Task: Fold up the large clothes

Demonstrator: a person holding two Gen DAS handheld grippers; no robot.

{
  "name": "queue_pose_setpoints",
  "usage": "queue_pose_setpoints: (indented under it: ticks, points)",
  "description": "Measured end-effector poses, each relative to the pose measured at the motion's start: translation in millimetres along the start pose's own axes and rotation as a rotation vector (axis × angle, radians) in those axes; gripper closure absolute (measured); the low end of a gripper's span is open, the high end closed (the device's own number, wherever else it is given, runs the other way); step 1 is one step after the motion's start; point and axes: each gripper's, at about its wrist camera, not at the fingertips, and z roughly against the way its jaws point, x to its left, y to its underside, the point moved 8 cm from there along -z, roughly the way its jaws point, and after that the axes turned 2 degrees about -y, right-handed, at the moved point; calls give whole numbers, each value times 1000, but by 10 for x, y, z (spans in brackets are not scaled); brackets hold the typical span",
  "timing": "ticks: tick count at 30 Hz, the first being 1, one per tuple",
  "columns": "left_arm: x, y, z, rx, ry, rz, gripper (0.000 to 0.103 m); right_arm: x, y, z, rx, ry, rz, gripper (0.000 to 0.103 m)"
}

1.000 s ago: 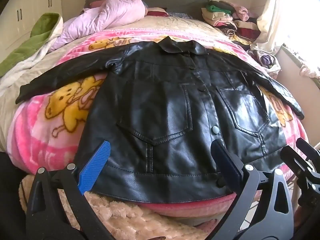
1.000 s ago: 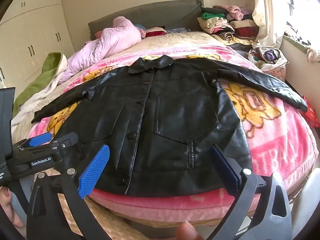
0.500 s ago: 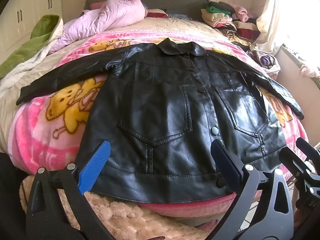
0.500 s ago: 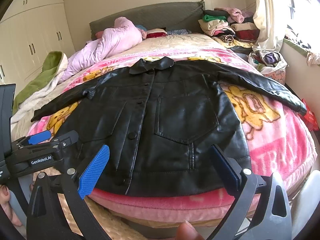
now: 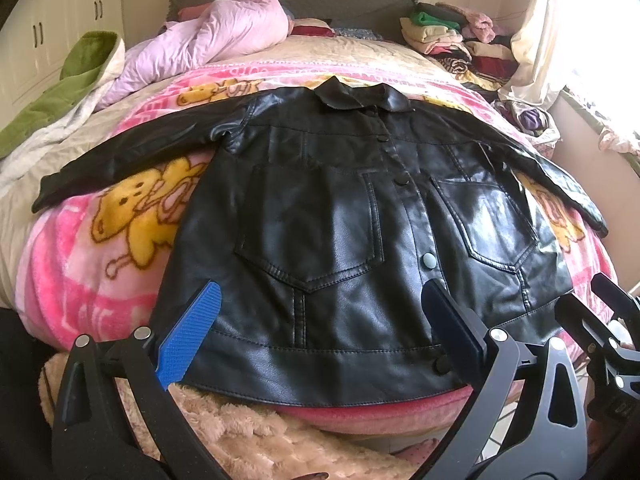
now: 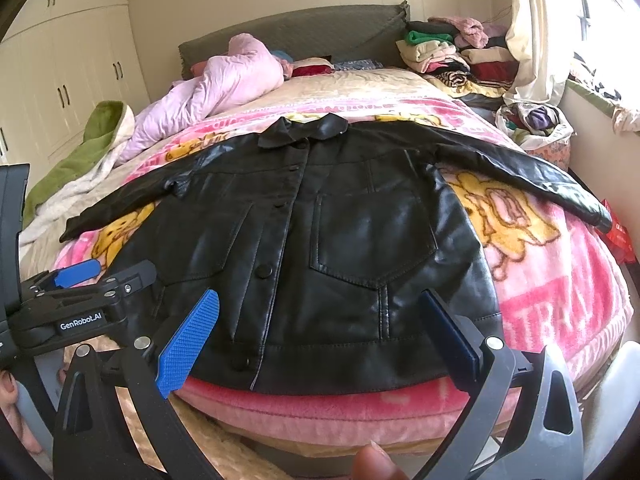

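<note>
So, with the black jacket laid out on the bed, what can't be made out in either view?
- Black jacket: its back and lining lie face down on the pink blanket, both views.
- Hem corners: covered by the left gripper fingers in the left wrist view and the right gripper fingers in the right wrist view.
- Folded clothes pile: items too small to tell apart.
- Window side: washed out by glare.
</note>
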Motion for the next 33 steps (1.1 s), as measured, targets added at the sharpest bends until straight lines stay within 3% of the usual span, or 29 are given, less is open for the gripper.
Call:
queue_pose_setpoints:
  ticks: [33]
  points:
    - [-2,10,-7,-5,-3,-3,9,-1,9,-6,-2,8,10,4]
